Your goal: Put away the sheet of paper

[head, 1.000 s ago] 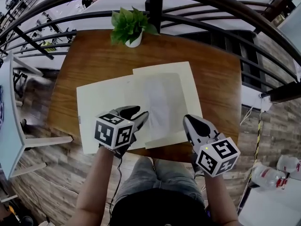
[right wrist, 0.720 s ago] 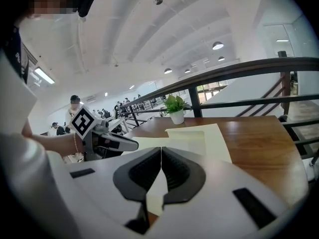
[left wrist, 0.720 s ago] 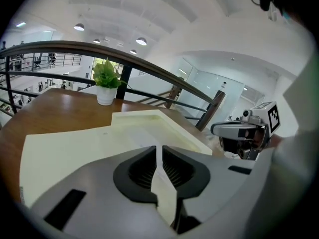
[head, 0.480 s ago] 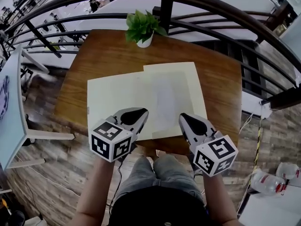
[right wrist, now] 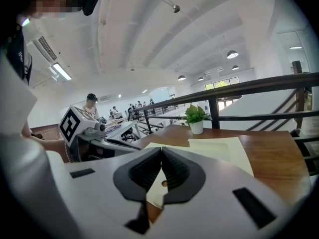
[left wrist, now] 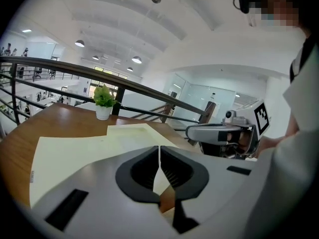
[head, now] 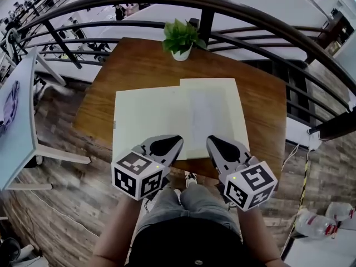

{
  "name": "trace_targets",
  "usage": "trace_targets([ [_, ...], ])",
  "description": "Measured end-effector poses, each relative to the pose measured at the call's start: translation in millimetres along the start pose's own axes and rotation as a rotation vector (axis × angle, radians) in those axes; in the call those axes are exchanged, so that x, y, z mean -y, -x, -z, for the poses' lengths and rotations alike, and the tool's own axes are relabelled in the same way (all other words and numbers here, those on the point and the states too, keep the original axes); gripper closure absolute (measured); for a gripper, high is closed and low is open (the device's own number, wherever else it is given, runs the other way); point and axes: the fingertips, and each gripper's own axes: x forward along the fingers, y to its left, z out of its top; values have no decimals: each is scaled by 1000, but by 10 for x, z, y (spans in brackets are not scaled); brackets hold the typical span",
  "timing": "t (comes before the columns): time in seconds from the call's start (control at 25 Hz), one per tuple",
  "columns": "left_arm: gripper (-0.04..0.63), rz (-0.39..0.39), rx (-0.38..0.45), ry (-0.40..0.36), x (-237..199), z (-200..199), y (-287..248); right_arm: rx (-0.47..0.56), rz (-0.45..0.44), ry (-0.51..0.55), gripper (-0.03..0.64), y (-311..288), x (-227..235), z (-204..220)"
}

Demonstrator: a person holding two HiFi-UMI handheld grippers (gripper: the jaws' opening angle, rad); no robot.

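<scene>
Site: open-plan office hall, mezzanine.
Wooden table [head: 267,104] at far black railing [head: 207,20], potted plant [head: 181,38]; desks with people [right wrist: 117,118] beyond, ceiling lamps [right wrist: 232,54].

A potted plant [head: 181,39] sits on the wooden table [head: 133,71] (beside a dark railing [head: 261,21]).

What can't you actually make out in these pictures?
- Near edge of the paper: head view, covered by the left hand-held gripper and the right hand-held gripper.
- Whether their closed jaws pinch the paper: both gripper views, edge too thin to tell.
- Details of the distant people: right gripper view, too small.
</scene>
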Motion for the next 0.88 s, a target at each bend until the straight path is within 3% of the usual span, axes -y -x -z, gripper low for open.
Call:
trace_targets([
  [0.24, 572, -29, 20, -42, 83, 9, 162, 5, -16, 20, 589, 76, -185, 0],
  [0.6, 575, -70, 117, -18, 166, -50, 362, 15, -8, 30, 589, 140, -325, 6],
  [0.88, 575, -80, 77, -9, 147, 64, 373, 7, -20, 30, 589, 142, -411, 92],
])
